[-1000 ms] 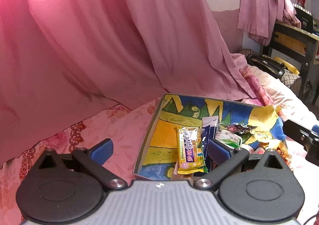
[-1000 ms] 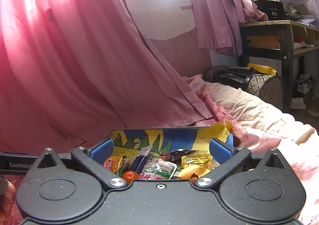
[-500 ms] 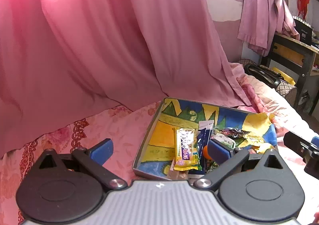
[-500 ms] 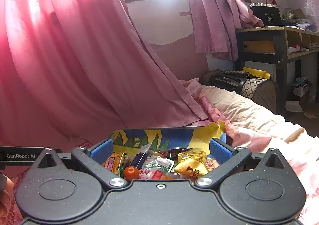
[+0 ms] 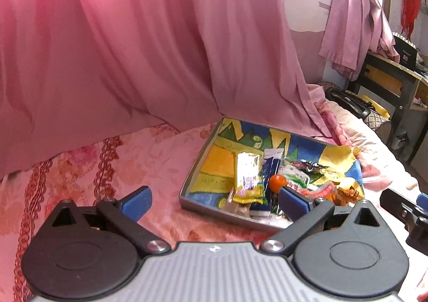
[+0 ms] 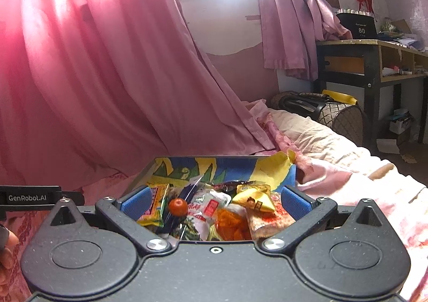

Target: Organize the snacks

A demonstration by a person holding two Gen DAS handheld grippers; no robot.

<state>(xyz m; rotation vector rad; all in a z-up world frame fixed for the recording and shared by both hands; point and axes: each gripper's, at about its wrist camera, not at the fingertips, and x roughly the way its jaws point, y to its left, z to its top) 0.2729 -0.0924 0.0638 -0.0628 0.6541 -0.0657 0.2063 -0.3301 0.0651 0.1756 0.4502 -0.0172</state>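
Observation:
A grey tray lined with colourful blue-and-yellow paper lies on the pink bed, also in the right wrist view. It holds several snack packets: a yellow bar packet, a small orange ball, a dark blue packet, a yellow packet and an orange packet. My left gripper is open and empty, over the tray's near left edge. My right gripper is open and empty, just above the packets.
A pink curtain hangs behind the tray. The floral pink bedspread lies to the left. A beige pillow, a dark bag and a wooden desk stand to the right.
Both grippers have pulled back and up a little from the tray, so more of the tray and its packets shows. Both stay open and empty.

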